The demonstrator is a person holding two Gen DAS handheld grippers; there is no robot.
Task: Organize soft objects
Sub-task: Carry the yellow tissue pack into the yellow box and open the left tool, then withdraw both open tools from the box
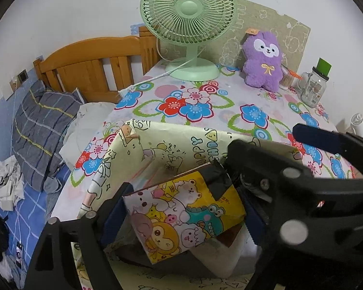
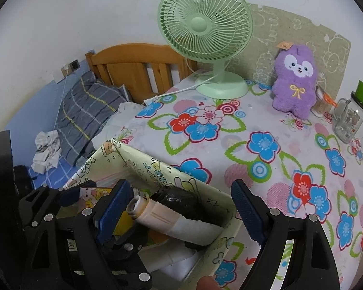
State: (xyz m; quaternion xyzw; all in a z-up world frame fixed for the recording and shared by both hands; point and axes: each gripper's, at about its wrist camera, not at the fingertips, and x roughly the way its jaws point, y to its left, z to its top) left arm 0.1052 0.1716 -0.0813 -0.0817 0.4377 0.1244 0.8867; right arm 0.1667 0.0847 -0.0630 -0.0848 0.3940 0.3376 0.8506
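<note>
L tongs [image 1: 181,215] sit low over the storage box [image 1: 123,149], pads pinching a cartoon-print pack [image 1: 186,207] w/ a monkey, bears and a frog on yellow; the pack is tilted, a black patch at its top corner, held just above the box opening. R tongs [image 2: 181,207] hover at the box's right wall [image 2: 220,249], jaws spread wide w/ nothing between the pads; one blue pad is inside the box, the other outside over the tablecloth [image 2: 278,125]. In the L cam the R tongs' black frame crosses right beside the pack, crowding it on that side.

Inside the box: a pale roll [image 2: 171,220] lying slanted, a black wrapped bundle [image 2: 179,200] behind it touching the far wall, white stuff below. A fingertip [image 2: 207,282] shows at the box's near edge.

Box is pale yellow w/ doodle animals and "HAPPY" lettering, on the near-left corner of the floral-cloth table. Beyond the box, at the far edge: green desk fan [image 2: 205,36], its white cord [image 2: 171,93] trailing toward the bed side. Right of the fan, well apart from the box, a purple plush [image 2: 295,82] stands upright against a beige board [image 2: 302,31]; next to it a cotton-swab tub [image 2: 320,108] and a glass jar mug [image 2: 348,120]. Left of the box: wooden headboard [image 1: 92,62], grey plaid pillow [image 1: 41,128], crumpled white cloth [image 1: 8,183] on the blue sheet [image 1: 31,212].
</note>
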